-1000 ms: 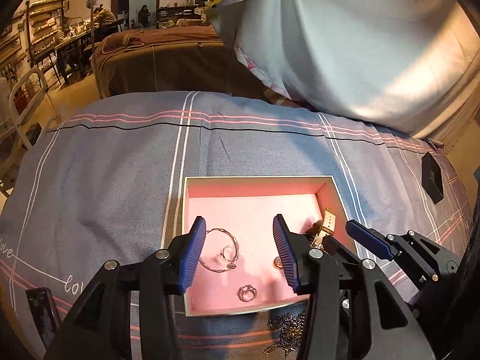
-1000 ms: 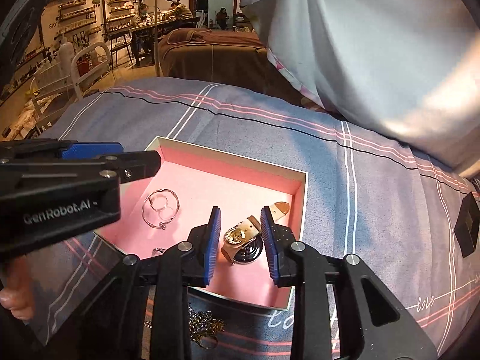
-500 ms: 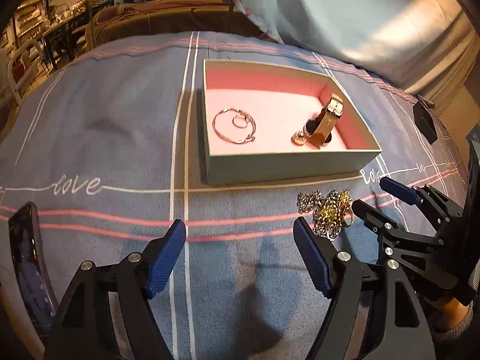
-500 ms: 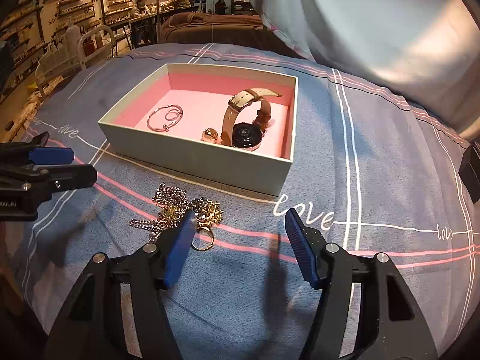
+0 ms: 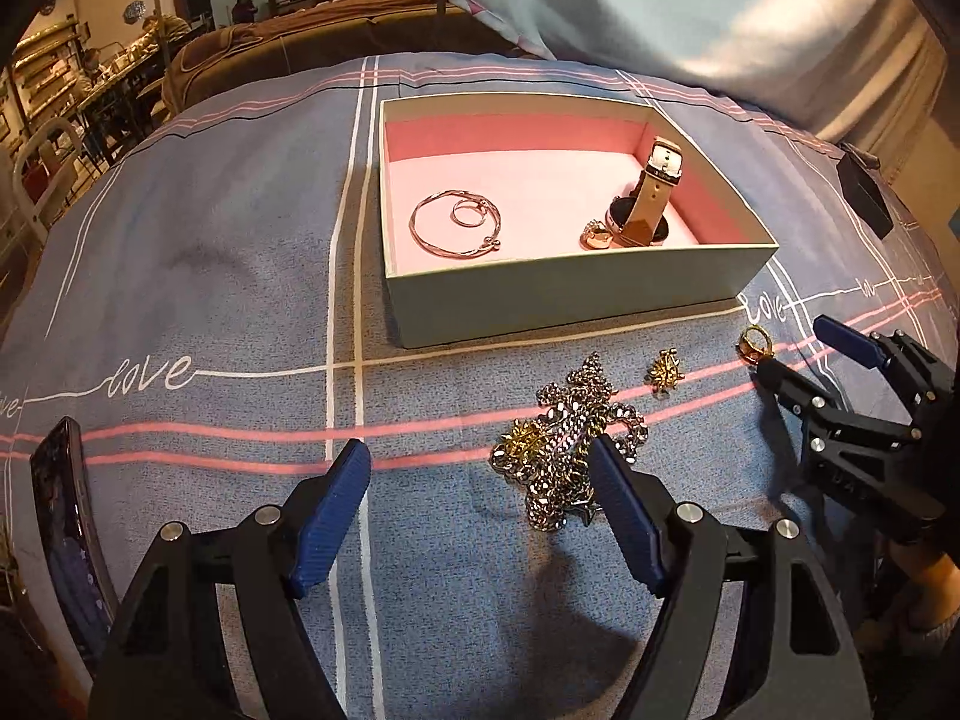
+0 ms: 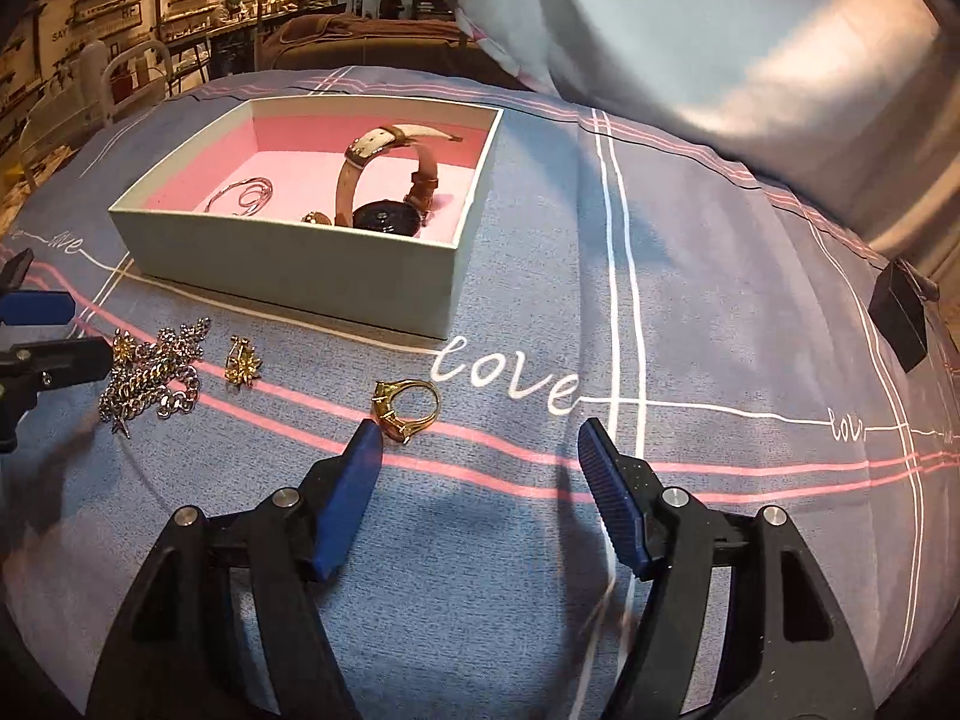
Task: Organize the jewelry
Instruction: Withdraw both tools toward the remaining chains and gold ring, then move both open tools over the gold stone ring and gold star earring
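Just before the box (image 6: pixel 312 276), our right gripper (image 6: pixel 480 480) gapes empty near the gold ring (image 6: pixel 408 405): light, hard, slippery; we pinch its band. Our left gripper (image 5: pixel 480 498) gapes too.

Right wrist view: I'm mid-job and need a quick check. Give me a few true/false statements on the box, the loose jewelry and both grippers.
1. The watch sits inside the pink-lined box. True.
2. The gold ring is clamped in the right gripper. False: it lies on the bedspread by the tip of one finger, and the gripper is open and empty.
3. The chain pile lies outside the box, in front of its near wall. True.
4. The left gripper is shut on the chain. False: its jaws are wide open.
5. The bangle is on the bedspread. False: it lies in the box.
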`<state>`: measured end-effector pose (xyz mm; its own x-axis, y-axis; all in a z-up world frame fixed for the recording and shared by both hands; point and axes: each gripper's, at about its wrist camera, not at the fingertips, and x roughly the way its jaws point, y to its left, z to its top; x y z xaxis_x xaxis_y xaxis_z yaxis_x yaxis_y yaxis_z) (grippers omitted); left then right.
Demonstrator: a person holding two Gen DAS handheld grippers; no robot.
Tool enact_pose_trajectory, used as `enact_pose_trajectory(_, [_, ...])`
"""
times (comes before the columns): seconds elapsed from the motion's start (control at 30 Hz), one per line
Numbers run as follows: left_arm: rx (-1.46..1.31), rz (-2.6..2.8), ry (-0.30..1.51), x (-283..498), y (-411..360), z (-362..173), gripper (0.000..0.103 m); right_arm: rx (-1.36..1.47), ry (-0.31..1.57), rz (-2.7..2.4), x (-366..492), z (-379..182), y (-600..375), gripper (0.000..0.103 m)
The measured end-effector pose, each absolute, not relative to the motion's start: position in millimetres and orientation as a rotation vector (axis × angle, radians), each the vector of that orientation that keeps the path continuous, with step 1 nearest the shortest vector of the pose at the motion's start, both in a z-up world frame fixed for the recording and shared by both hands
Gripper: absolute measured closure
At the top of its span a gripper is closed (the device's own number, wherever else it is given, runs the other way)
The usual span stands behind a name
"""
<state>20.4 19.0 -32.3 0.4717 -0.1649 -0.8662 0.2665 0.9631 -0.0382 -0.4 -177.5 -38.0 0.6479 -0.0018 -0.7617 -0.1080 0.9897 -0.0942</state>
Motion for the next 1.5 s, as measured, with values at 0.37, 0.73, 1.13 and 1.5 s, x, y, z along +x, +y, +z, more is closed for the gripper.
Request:
enact_pose_trajectory(0.37, [0.092, -0.206, 1.074, 6.4, 52.9, -34.2, 0.028, -0.387, 0.779, 0.196, -5.7, -46.5, -87.2, 0.031])
enact_pose_trajectory(0.73, [0.159, -0.323, 1.063, 16.3, 3.3, -39.3, 0.027, -0.308, 0.819, -0.069, -29.9, -30.7, -186.1, 0.023])
enact_pose_trajectory(1.13, [0.261, -0.402, 1.021, 17.3, -39.7, -38.0, 0.028, -0.090, 0.838, 0.132, -33.0, -28.6, -169.4, 0.029])
enact_pose_trajectory(1.5, [0.188, -0.122, 1.041, 25.9, 43.2, -37.8, 0.030, -0.106, 0.820, 0.259, -22.4, -32.4, -135.8, 0.029])
